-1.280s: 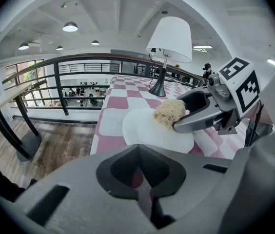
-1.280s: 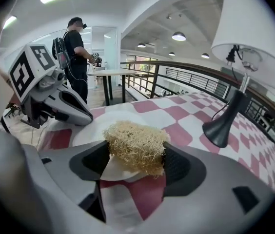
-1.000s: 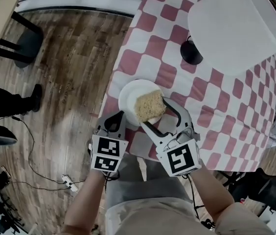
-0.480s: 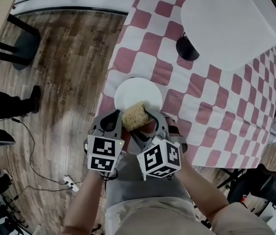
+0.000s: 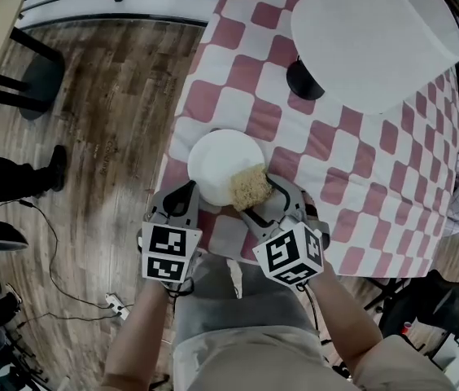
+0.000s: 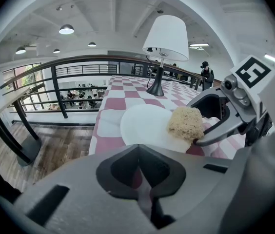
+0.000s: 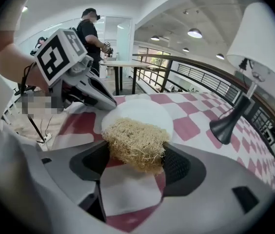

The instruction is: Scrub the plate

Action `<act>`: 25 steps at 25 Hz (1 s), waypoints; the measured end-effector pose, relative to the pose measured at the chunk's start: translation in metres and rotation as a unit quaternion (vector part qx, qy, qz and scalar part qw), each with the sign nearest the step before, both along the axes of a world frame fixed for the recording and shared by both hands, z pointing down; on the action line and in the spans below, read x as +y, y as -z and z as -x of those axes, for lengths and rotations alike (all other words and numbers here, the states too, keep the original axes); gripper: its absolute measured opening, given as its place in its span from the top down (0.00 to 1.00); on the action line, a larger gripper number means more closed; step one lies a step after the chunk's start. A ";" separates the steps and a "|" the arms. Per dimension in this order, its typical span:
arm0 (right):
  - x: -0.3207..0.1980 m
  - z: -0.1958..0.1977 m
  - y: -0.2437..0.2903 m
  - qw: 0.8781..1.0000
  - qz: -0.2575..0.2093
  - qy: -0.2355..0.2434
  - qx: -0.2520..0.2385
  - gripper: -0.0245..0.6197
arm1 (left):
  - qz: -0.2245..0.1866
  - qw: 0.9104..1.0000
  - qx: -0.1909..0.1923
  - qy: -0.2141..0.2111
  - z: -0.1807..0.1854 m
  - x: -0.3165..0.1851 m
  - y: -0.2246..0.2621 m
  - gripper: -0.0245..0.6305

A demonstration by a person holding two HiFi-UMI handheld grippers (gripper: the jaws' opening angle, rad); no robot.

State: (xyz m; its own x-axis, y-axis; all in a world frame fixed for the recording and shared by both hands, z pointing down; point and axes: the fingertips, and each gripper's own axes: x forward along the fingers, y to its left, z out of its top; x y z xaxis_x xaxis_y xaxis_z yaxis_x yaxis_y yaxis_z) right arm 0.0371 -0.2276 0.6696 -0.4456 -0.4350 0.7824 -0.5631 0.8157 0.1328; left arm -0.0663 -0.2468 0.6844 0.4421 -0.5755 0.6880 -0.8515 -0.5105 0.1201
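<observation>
Scrubber sweeps back right across plate
Right gripper clamps it at the frame-centre plate's lower-right rim; scrubbing is under way.

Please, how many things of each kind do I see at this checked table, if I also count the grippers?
Plate: 1
Scrub pad: 1
Lamp: 1
Grippers: 2, the left gripper and the right gripper
Total: 5
</observation>
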 end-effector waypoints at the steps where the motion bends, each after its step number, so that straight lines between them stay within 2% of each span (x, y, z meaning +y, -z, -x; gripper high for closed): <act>1: -0.005 -0.010 0.000 1.000 -0.001 -0.016 0.002 0.45 | 0.000 1.000 0.001 0.000 0.000 0.000 0.000 0.94; 8: -0.030 -0.052 0.021 0.996 -0.017 -0.083 -0.003 0.45 | -0.005 1.000 -0.001 0.011 0.005 -0.001 0.009 0.94; 12: -0.040 -0.071 0.045 0.994 -0.039 -0.104 0.006 0.45 | -0.027 0.999 0.011 0.040 0.008 -0.009 0.041 0.94; 15: -0.044 -0.076 0.070 0.990 -0.053 -0.129 -0.020 0.45 | -0.053 0.997 0.029 0.052 0.010 -0.015 0.078 0.94; 19: -0.047 -0.075 0.108 0.980 -0.070 -0.171 -0.077 0.45 | -0.086 0.995 0.035 0.041 0.013 -0.019 0.126 0.94; 25: -0.047 -0.068 0.178 0.970 -0.119 -0.180 -0.112 0.45 | -0.127 0.989 0.061 0.042 0.023 -0.012 0.196 0.94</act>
